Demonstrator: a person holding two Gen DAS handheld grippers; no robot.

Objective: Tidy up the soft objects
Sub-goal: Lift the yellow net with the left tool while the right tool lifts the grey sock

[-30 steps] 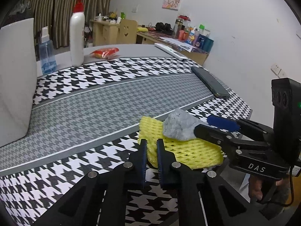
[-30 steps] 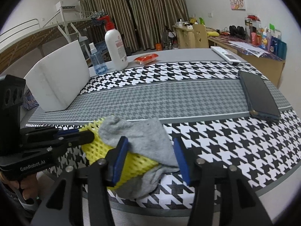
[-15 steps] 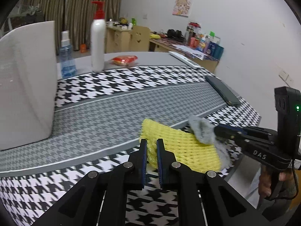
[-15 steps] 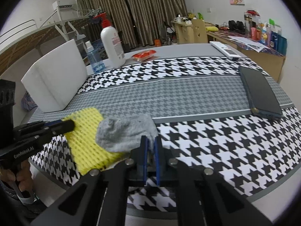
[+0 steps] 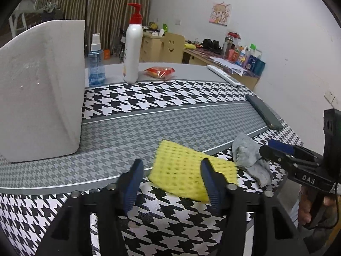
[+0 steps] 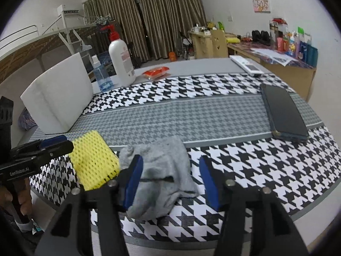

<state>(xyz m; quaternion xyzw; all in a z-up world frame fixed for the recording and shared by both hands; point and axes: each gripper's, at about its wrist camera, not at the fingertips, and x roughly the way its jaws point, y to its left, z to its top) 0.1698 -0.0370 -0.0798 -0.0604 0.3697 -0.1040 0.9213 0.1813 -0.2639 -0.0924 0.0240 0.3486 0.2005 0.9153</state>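
Left hand-held gripper [image 5: 170, 179] just opened, jaws wide, yellow foam net [image 5: 191, 170] released flat on desk [image 5: 170, 117]. Right hand-held gripper [image 6: 170, 177] likewise just opened, gray sock [image 6: 162, 170] lying loose between fingers, apparently untouched, beside net.

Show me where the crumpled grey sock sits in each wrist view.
Left wrist view: crumpled grey sock at right of centre, beside the yellow foam mesh pad.
Right wrist view: sock at lower centre, pad to its left.
Shared landmark: white pump bottle with red top.
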